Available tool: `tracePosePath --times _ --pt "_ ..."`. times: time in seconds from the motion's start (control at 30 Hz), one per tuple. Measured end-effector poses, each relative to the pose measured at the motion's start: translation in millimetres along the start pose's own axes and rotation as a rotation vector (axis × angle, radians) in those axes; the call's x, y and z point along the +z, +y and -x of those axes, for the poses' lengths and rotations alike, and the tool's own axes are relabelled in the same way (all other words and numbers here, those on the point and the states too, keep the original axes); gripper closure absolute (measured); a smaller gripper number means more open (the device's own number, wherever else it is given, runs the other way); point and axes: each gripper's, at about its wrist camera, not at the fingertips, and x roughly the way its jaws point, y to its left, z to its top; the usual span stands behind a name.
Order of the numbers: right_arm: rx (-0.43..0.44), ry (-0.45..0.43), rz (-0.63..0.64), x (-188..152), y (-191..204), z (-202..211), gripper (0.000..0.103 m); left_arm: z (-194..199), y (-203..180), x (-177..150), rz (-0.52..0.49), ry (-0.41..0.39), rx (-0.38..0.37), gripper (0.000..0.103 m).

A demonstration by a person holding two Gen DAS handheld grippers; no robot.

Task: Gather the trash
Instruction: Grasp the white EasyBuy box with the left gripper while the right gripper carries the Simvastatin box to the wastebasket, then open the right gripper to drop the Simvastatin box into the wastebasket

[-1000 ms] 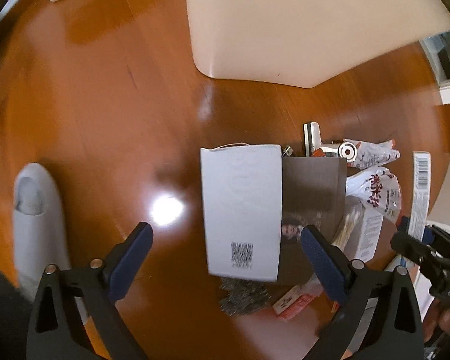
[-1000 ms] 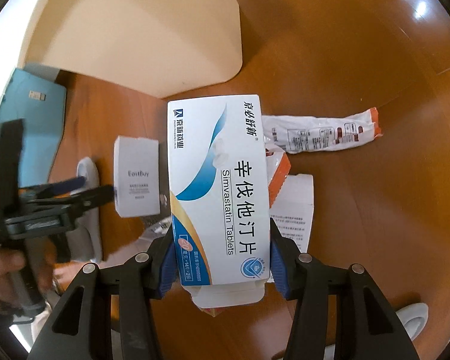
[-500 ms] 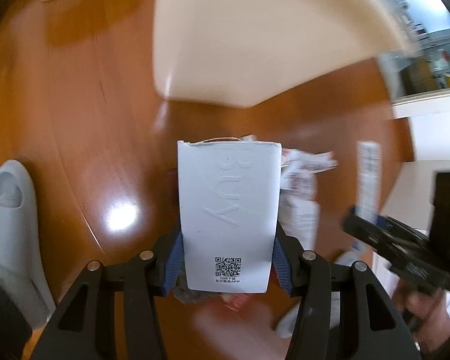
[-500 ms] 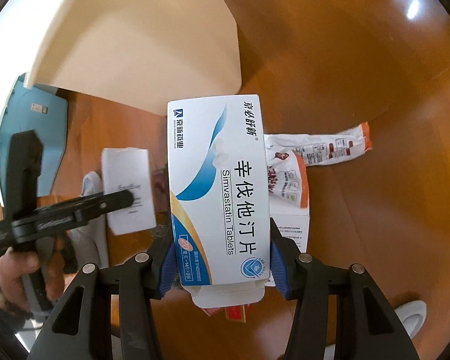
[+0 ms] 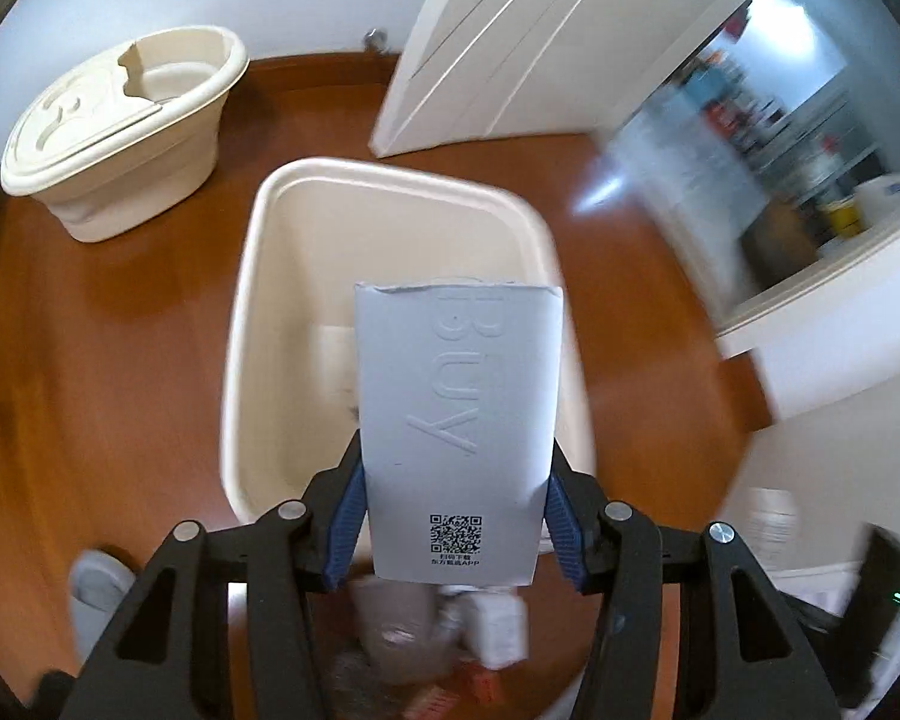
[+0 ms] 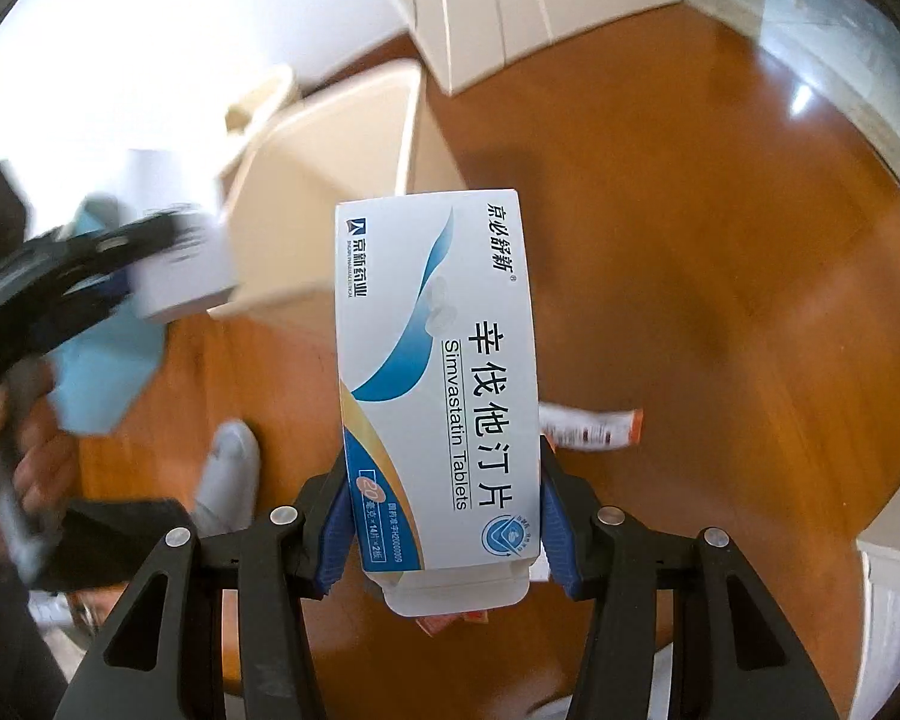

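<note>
- The cream bin [image 5: 252,324] fills the middle of our left wrist view, open-topped on the wood floor [image 5: 90,360]; in the right wrist view it sits upper left.
- Our left gripper [image 5: 453,519] is clamped on the white carton [image 5: 456,408], held over the bin's mouth.
- Our right gripper [image 6: 444,525] is clamped on the tablet box [image 6: 438,372], mid-frame, beside the bin rather than over it.
- We judge this the carry-to-bin step; next, we release the carton, then swing the tablet box above the opening.
- A snack wrapper [image 6: 594,427] lies on the floor at centre right.

Left tool [image 5: 456,531] and right tool [image 6: 444,525], both clamped, angled downward.
</note>
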Motion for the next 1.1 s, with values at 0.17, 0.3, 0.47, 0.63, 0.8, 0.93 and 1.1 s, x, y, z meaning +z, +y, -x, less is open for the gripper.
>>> tracePosePath --times 0.17,0.3,0.47,0.63,0.8,0.93,1.1 --pt "0.039 -0.023 0.028 15 14 4 0.048 -24 15 14 0.060 0.044 -0.041 0.024" --pt "0.065 -0.029 0.072 33 30 -1 0.048 -17 20 10 0.077 0.000 -0.006 0.013" --pt "0.056 -0.041 0.057 43 37 -16 0.048 28 63 -18 0.213 -0.095 -0.030 0.013" --pt "0.047 -0.064 0.088 69 68 -33 0.048 41 90 -90 0.334 -0.113 0.046 0.013" --pt "0.005 0.006 0.111 114 100 -88 0.046 16 99 -132 0.277 -0.028 0.142 0.013" --pt "-0.037 0.098 0.127 132 116 -126 0.037 -5 109 -147 0.280 0.040 0.137 0.013" --pt "-0.065 0.061 0.194 127 114 -104 0.035 -20 108 -159 0.259 0.081 0.143 0.013"
